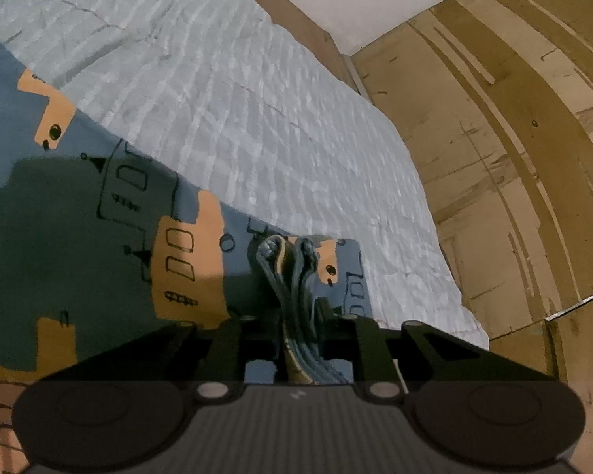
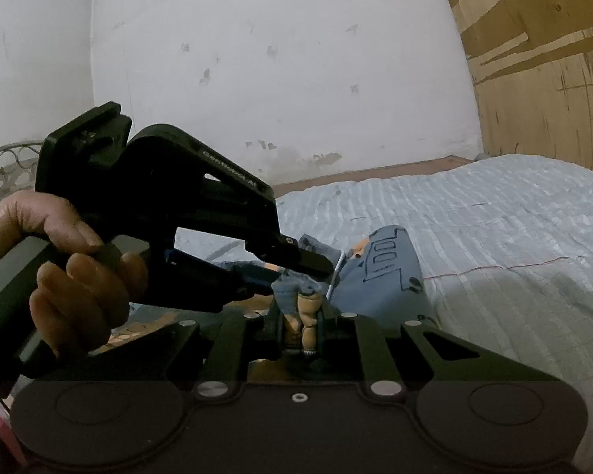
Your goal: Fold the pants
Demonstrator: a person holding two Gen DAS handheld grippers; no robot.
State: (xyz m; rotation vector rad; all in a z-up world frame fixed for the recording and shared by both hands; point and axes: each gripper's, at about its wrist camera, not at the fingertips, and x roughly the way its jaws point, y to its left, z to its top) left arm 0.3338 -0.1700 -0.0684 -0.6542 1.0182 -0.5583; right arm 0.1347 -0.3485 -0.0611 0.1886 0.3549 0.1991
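Both grippers [image 1: 296, 316] [image 2: 298, 316] clamped on pants [image 1: 99, 217]

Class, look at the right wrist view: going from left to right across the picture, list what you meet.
Hand → left claw, shut on the pants → pants → bedspread. The right claw, at bottom centre, also grips bunched pants cloth.

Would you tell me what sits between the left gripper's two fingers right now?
A bunched edge of the blue-and-orange printed pants sits pinched in the left gripper, seen in the left wrist view.
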